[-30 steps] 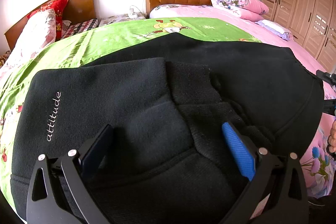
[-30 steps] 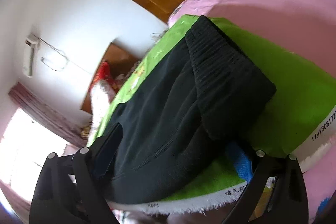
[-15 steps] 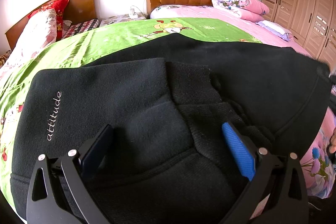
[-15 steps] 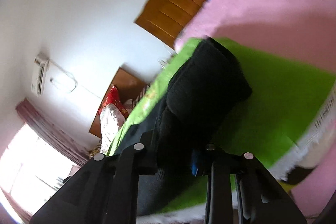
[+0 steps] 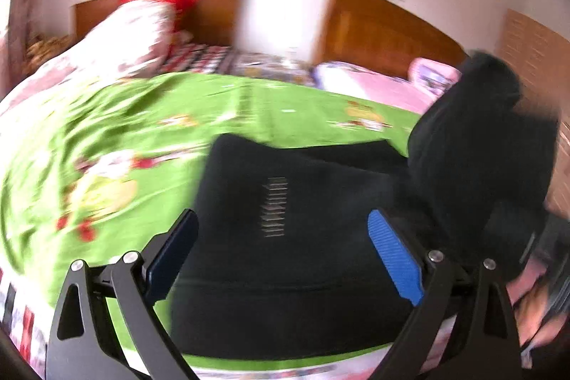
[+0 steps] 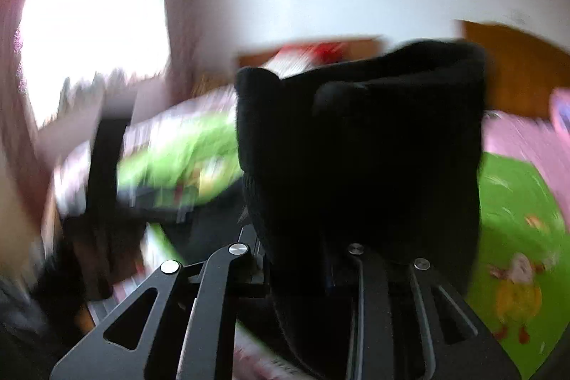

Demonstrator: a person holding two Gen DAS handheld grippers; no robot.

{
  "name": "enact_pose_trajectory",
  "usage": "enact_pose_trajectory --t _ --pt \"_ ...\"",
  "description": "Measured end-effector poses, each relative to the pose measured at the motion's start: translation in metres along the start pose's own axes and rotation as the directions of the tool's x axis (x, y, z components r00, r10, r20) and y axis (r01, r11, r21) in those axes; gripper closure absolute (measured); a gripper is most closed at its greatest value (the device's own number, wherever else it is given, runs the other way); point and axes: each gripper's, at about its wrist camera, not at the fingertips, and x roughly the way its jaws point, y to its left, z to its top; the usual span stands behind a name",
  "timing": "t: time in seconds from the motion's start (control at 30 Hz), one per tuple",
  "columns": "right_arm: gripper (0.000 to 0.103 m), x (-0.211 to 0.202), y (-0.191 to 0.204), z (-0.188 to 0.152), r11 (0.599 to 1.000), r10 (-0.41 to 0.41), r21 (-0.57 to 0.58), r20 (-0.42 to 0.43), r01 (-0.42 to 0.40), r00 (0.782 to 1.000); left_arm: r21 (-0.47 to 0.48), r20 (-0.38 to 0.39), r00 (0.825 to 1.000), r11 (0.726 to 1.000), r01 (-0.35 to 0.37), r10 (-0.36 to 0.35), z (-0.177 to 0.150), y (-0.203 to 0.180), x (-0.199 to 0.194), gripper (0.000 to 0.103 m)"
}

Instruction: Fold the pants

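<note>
The black pants (image 5: pixel 295 237) lie on the green sheet (image 5: pixel 124 130) near the bed's front edge. My left gripper (image 5: pixel 285 248) is open, its blue pads either side of the fabric just above it, holding nothing. My right gripper (image 6: pixel 299 259) is shut on a thick fold of the pants (image 6: pixel 359 145) and holds it raised off the bed. That raised fold also shows at the right of the left wrist view (image 5: pixel 477 138). Both views are blurred by motion.
Two wooden headboards (image 5: pixel 384 27) stand against the white wall. Red and white pillows (image 5: pixel 142 27) lie at the back left. Pink bedding (image 6: pixel 520 138) lies to the right. A bright window (image 6: pixel 92 27) is at the left. A wardrobe (image 5: pixel 534 45) stands far right.
My right gripper closed on the pants' end and lifted it up and leftwards. My left gripper has swung left and pulled back from the fabric; both views have turned sharply.
</note>
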Motion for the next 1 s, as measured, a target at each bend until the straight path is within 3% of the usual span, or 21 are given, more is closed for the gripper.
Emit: enact_pose_trajectory --t 0.07,0.1,0.17,0.27,0.3,0.33,0.37,0.47,0.53,0.63,0.77,0.83,0.87,1.0 --pt "0.073 0.032 0.033 -0.014 0.987 -0.05 -0.158 -0.093 0.035 0.994 -0.046 -0.013 0.999 0.998 -0.038 0.038 -0.002 0.022 -0.001 0.007" --pt "0.072 0.037 0.043 -0.019 0.975 -0.075 -0.217 -0.088 0.054 0.993 -0.057 -0.014 0.999 0.998 -0.041 0.04 -0.003 0.029 -0.002 0.007" --pt "0.059 0.039 0.061 -0.025 0.934 -0.136 -0.342 -0.068 0.105 0.988 -0.072 -0.016 0.999 0.997 -0.031 0.03 -0.003 0.037 -0.005 0.007" --pt "0.05 0.027 0.065 -0.034 0.928 -0.126 -0.362 -0.073 0.092 0.989 -0.103 -0.021 0.999 0.994 0.022 -0.024 -0.003 0.041 -0.007 0.007" --pt "0.04 0.028 0.062 -0.031 0.935 -0.093 -0.349 -0.088 0.057 0.992 -0.122 -0.027 0.998 0.991 0.052 -0.056 -0.004 0.043 -0.008 0.007" --pt "0.004 0.028 0.069 -0.028 0.941 -0.017 -0.338 -0.122 -0.025 0.992 -0.158 -0.043 0.992 0.981 0.109 -0.117 -0.002 0.045 -0.006 0.007" --pt "0.004 0.026 0.073 -0.03 0.938 0.022 -0.342 -0.129 -0.065 0.991 -0.185 -0.057 0.984 0.97 0.155 -0.168 -0.003 0.045 -0.005 0.007" --pt "0.004 0.025 0.082 -0.037 0.925 -0.006 -0.377 -0.118 -0.04 0.993 -0.238 -0.126 0.945 0.934 0.268 -0.303 -0.001 0.037 0.0 0.007" --pt "0.006 0.02 0.079 -0.036 0.936 0.009 -0.349 -0.106 -0.046 0.994 -0.24 -0.176 0.931 0.931 0.273 -0.319 -0.001 0.026 0.003 0.007" --pt "0.006 -0.002 0.053 -0.03 0.974 0.065 -0.215 -0.031 -0.07 0.997 -0.245 -0.261 0.906 0.931 0.272 -0.333 -0.006 0.013 0.016 0.007" --pt "0.006 -0.035 0.009 -0.034 0.999 0.025 -0.05 0.056 -0.022 0.998 -0.226 -0.294 0.895 0.934 0.278 -0.337 -0.011 -0.004 0.026 0.008" --pt "0.005 -0.047 -0.012 -0.039 1.0 -0.012 0.022 0.073 0.01 0.997 -0.262 -0.303 0.882 0.921 0.287 -0.361 -0.008 -0.007 0.035 0.008" --pt "0.005 -0.053 -0.026 -0.043 0.997 -0.036 0.075 0.079 0.03 0.996 -0.262 -0.312 0.883 0.926 0.273 -0.349 -0.005 -0.01 0.041 0.009" --pt "0.004 -0.064 -0.07 -0.063 0.961 -0.091 0.269 0.089 0.065 0.992 -0.282 -0.364 0.862 0.924 0.259 -0.353 -0.003 -0.021 0.058 0.026"
